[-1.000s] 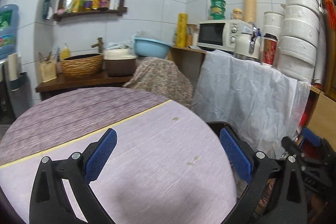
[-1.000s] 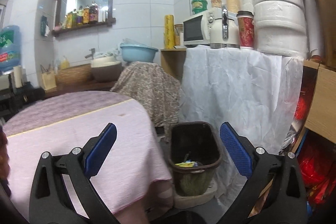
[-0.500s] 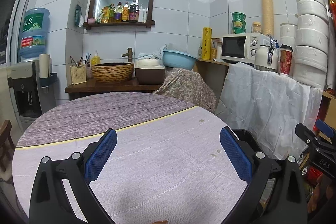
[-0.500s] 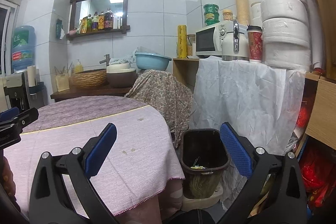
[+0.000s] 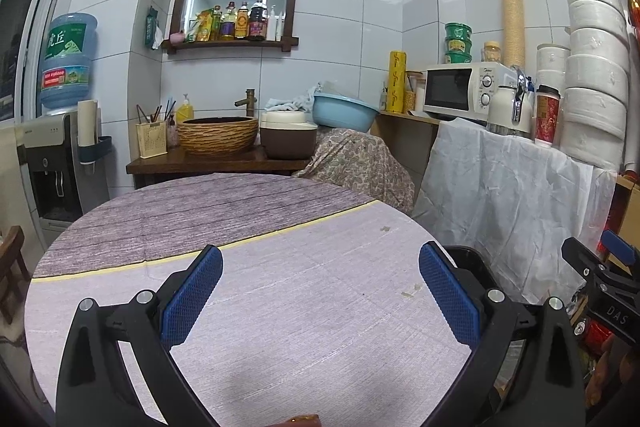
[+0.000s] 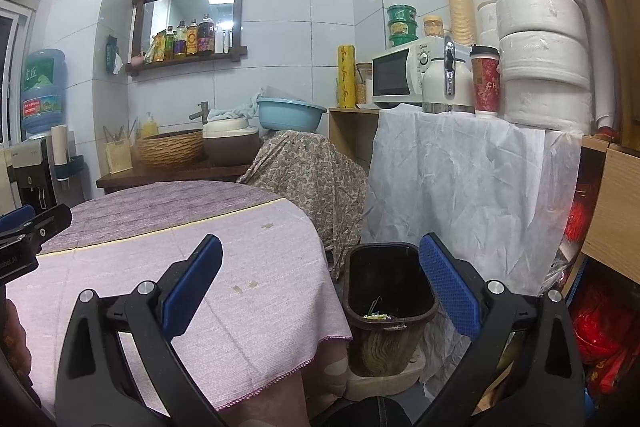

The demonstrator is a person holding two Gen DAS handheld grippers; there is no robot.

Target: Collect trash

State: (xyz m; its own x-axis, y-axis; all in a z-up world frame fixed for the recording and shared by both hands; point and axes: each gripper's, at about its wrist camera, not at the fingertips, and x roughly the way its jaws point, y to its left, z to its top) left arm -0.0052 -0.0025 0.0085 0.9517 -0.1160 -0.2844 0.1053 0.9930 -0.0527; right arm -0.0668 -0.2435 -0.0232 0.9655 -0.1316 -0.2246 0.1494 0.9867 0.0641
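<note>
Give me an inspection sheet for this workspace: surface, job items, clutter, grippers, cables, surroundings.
Surface: round table under a purple cloth with a yellow stripe; a few small stains, no trash seen on it.
Job's things: dark trash bin on the floor beside the table, with some scraps at the bottom.
Clutter: nothing seen on the table.
Grippers: left gripper open and empty above the table; right gripper open and empty, facing the table edge and the bin.
Cables: nothing seen.
Surroundings: microwave, kettle and red cup on a white-draped counter; basket sink, blue basin, water dispenser, mirror shelf with bottles.
</note>
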